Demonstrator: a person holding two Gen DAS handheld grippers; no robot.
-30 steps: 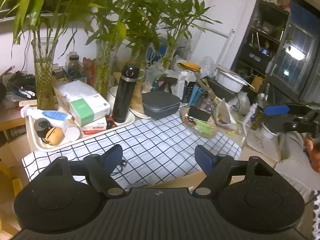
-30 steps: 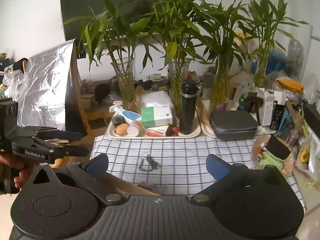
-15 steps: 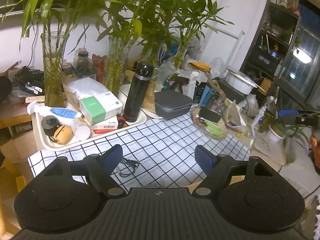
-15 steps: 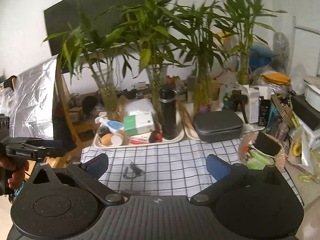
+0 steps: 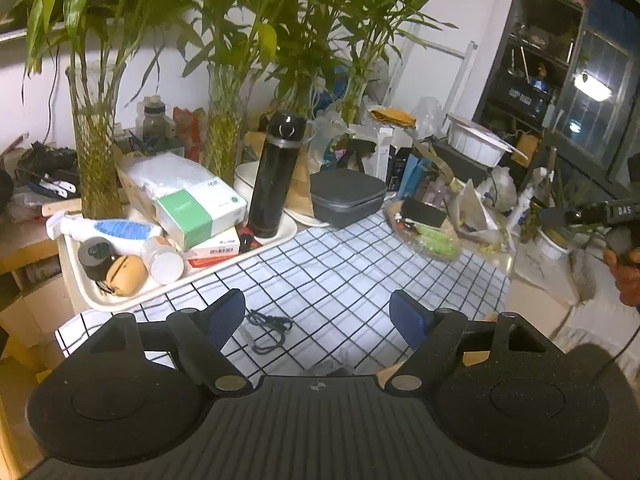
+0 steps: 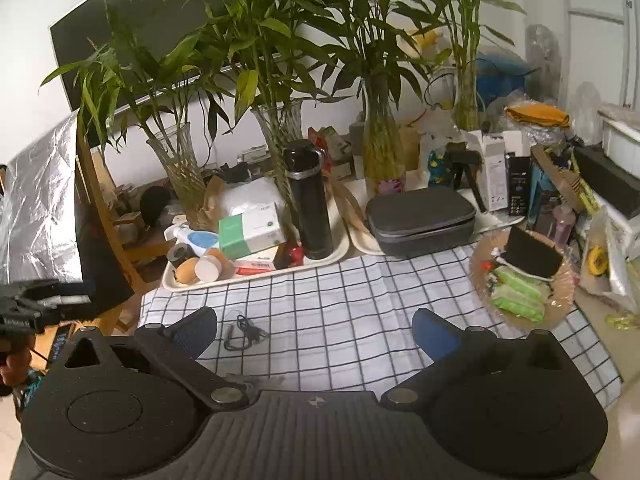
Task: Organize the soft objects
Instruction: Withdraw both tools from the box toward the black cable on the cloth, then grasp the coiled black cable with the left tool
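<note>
A thin black cable (image 5: 268, 330) lies coiled on the black-and-white checked cloth (image 5: 352, 276), just ahead of my left gripper (image 5: 316, 316). That gripper is open, with nothing between its blue pads. In the right wrist view the same cable (image 6: 244, 334) sits near the left pad of my right gripper (image 6: 316, 332), which is also open and empty above the cloth (image 6: 360, 304). Each gripper shows at the edge of the other's view, held in a hand: the right gripper (image 5: 560, 215) and the left gripper (image 6: 80, 300).
A cream tray (image 6: 256, 280) behind the cloth holds a black flask (image 6: 310, 200), boxes and small bottles. Beside it lie a grey zip case (image 6: 420, 220) and a clear plate (image 6: 560, 296) with green packets. Glass vases (image 6: 180, 172) of bamboo and clutter line the back.
Both grippers have sunk and come closer to the table. The cable has come into the left wrist view. The right gripper has rolled a little. Neither pair of jaws has moved.
</note>
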